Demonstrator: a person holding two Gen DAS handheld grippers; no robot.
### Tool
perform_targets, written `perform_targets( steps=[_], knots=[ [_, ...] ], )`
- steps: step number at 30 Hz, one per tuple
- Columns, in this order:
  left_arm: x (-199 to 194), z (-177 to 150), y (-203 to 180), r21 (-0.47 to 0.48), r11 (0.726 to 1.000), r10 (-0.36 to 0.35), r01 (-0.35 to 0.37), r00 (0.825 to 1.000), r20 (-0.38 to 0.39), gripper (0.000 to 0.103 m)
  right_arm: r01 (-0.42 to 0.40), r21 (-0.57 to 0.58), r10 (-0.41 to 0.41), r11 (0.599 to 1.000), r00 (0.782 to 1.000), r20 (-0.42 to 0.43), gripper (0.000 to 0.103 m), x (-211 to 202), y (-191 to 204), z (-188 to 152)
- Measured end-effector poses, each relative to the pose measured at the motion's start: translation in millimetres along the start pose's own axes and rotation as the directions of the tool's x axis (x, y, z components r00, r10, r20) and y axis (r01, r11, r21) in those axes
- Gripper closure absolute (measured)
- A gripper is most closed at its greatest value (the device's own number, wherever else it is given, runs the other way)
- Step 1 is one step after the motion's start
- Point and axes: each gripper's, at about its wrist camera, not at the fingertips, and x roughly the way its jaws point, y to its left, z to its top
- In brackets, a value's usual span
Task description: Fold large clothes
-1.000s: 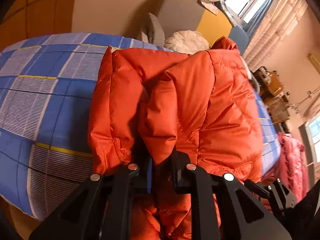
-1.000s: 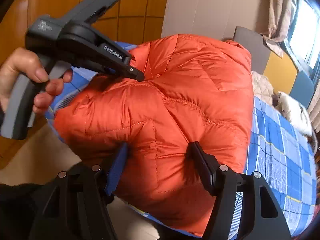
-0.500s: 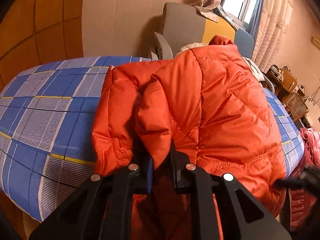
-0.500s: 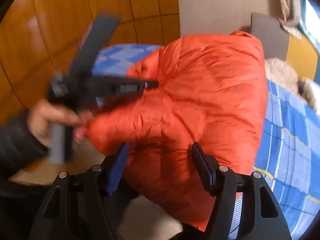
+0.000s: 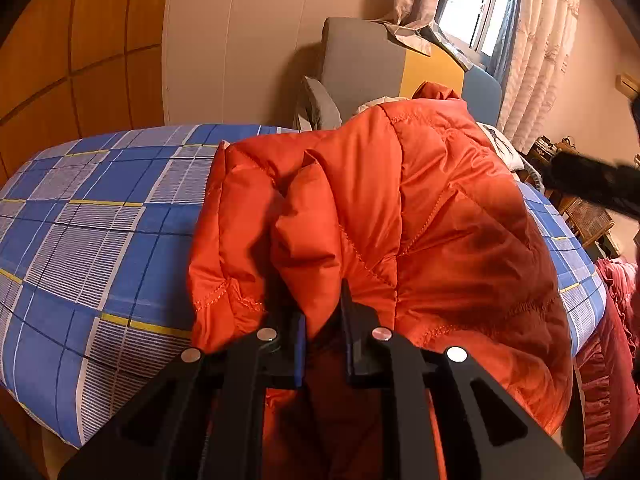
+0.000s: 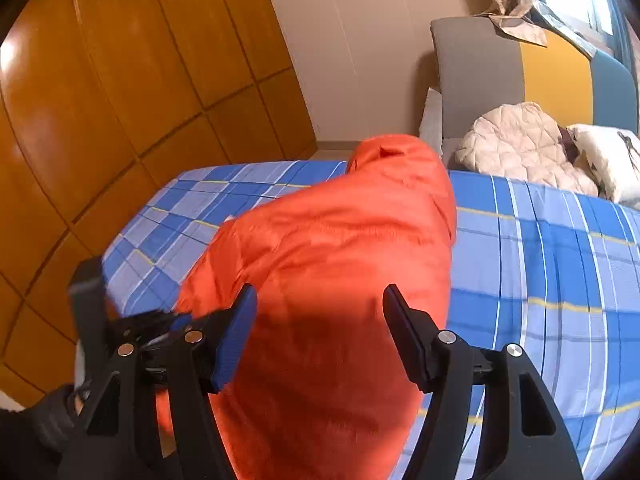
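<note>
Two hand-held grippers work an orange jacket [image 5: 400,216] lying on the bed [image 5: 100,220]: the left hand-held gripper [image 5: 323,320] pinches a fold narrowly, the right hand-held gripper [image 6: 320,320] gapes wide above it.

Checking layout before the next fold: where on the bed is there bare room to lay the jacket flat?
The checked bedsheet is bare between the orange jacket and the pillows by the headboard. A second bare stretch lies on the jacket's other side, toward the wooden wardrobe. The head end is crowded with pillows. The left gripper pinches the jacket's edge.
</note>
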Motion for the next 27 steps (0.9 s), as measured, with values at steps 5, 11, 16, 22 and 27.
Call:
perform_targets(
  steps=[5,11,16,22,27],
  knots=[
    [-0.1,-0.9,0.5,-0.001,1.000,-0.003,0.003,1.000,0.005,0.090,0.024,-0.028,-0.025,0.999,0.999,-0.034,0.038,25.8,3.8,20.9],
    [0.1,-2.8,1.3,0.002,1.000,-0.010,0.010,1.000,0.012,0.090,0.048,-0.064,-0.053,0.997,0.995,-0.080,0.038,47.8,8.6,30.1],
    [2.0,-4.9,4.1,0.005,1.000,-0.016,0.016,1.000,0.014,0.090,0.053,-0.100,-0.065,0.994,0.991,-0.117,0.038,61.9,17.5,35.0],
    [6.6,-11.9,11.8,-0.015,0.999,-0.030,0.030,0.999,0.011,0.090,0.061,-0.142,-0.090,0.988,0.974,-0.210,0.036,91.0,26.1,37.4],
    [15.1,-17.2,23.0,-0.056,0.998,-0.030,0.030,1.000,0.002,0.090,0.078,-0.155,-0.120,0.985,0.953,-0.279,0.032,129.2,36.9,30.6]
  ],
)
